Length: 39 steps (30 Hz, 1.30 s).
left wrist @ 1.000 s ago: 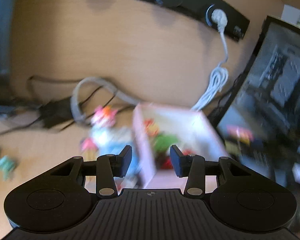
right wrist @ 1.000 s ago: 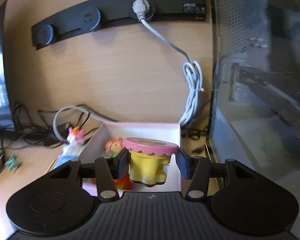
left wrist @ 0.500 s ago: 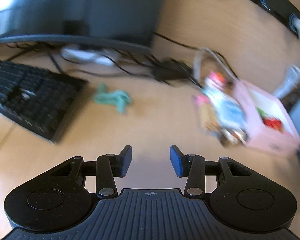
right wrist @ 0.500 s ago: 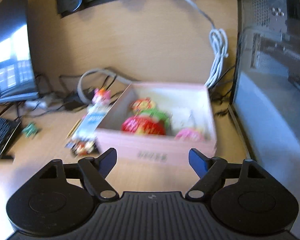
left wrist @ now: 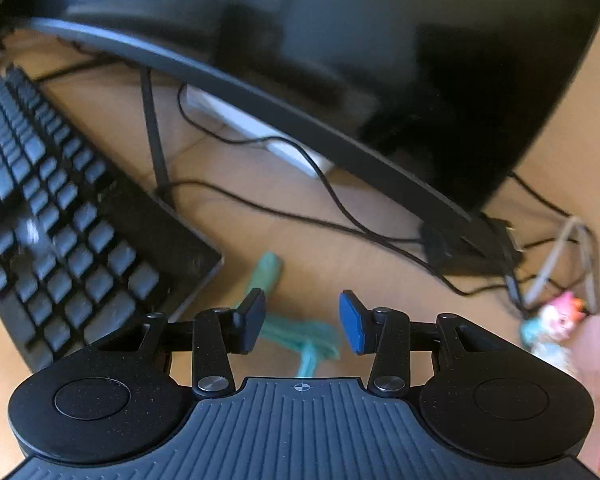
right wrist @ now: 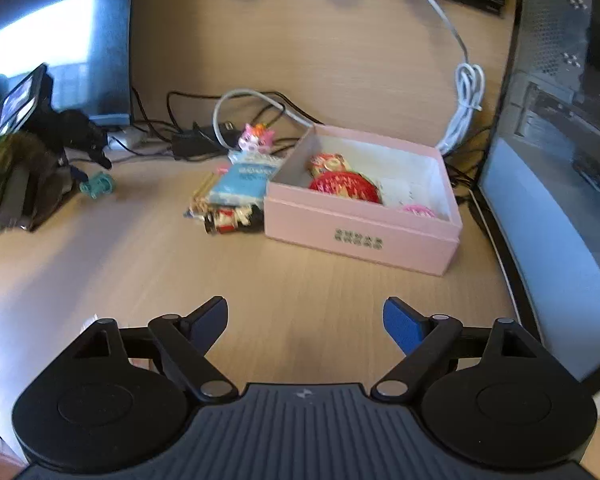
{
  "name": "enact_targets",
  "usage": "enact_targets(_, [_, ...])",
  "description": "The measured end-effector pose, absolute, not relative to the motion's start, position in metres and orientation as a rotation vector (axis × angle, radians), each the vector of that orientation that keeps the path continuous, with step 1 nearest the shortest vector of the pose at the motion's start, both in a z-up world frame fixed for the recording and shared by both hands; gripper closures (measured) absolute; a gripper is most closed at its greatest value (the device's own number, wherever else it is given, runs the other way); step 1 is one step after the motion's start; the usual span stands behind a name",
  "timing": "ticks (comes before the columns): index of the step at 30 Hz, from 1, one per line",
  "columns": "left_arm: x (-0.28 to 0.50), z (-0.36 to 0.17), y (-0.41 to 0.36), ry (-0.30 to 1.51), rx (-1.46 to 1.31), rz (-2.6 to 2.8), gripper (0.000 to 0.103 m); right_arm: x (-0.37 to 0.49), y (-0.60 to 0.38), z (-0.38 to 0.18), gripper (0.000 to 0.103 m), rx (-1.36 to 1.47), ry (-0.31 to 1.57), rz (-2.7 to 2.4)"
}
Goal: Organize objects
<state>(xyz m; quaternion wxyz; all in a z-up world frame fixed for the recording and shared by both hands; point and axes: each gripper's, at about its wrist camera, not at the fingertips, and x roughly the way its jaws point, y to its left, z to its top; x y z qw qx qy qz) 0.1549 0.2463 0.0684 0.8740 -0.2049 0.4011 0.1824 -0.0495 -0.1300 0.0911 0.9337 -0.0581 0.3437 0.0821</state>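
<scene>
A teal toy (left wrist: 300,334) lies on the wooden desk beside the keyboard corner. My left gripper (left wrist: 302,320) hovers over it, open, and the toy shows in the gap with neither pad on it. In the right wrist view the same teal toy (right wrist: 96,185) sits far left, just in front of the left gripper (right wrist: 80,160). My right gripper (right wrist: 304,320) is back from the pink box (right wrist: 360,236), its jaws opening wide with nothing between them. The box holds a red toy (right wrist: 344,186) and a pink-topped toy (right wrist: 418,211).
A black keyboard (left wrist: 52,216) and a monitor (left wrist: 340,60) with cables crowd the left side. A blue packet (right wrist: 244,180), a pink figure (right wrist: 256,138) and small sticks lie left of the box. A computer case (right wrist: 560,160) stands at the right.
The right gripper let the yellow, pink-topped toy go into the box, drew back and spread its jaws. The left gripper swung left from the box to above the teal toy.
</scene>
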Motion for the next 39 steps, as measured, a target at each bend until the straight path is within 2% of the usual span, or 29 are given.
enact_targets(10, [0.152, 0.047, 0.218, 0.890, -0.230, 0.357, 0.061, -0.062, -0.143, 0.085, 0.017, -0.099, 0.741, 0.091])
enact_targets(17, [0.090, 0.047, 0.178, 0.903, -0.139, 0.011, 0.062, -0.057, -0.135, 0.083, 0.017, -0.099, 0.736, 0.150])
enact_targets(22, [0.038, 0.050, 0.154, 0.921, -0.166, -0.293, 0.062, -0.053, -0.127, 0.083, 0.017, -0.104, 0.733, 0.217])
enact_targets(27, [0.018, 0.070, 0.157, 0.875, -0.241, -0.289, 0.062, -0.048, -0.117, 0.080, 0.017, -0.114, 0.737, 0.268])
enact_targets(33, [0.064, 0.110, 0.133, 0.800, -0.323, -0.319, 0.063, -0.053, -0.116, 0.081, 0.017, -0.143, 0.720, 0.297])
enact_targets(39, [0.154, 0.106, 0.064, 0.861, -0.161, -0.307, 0.063, -0.061, -0.143, 0.077, 0.017, -0.114, 0.741, 0.229])
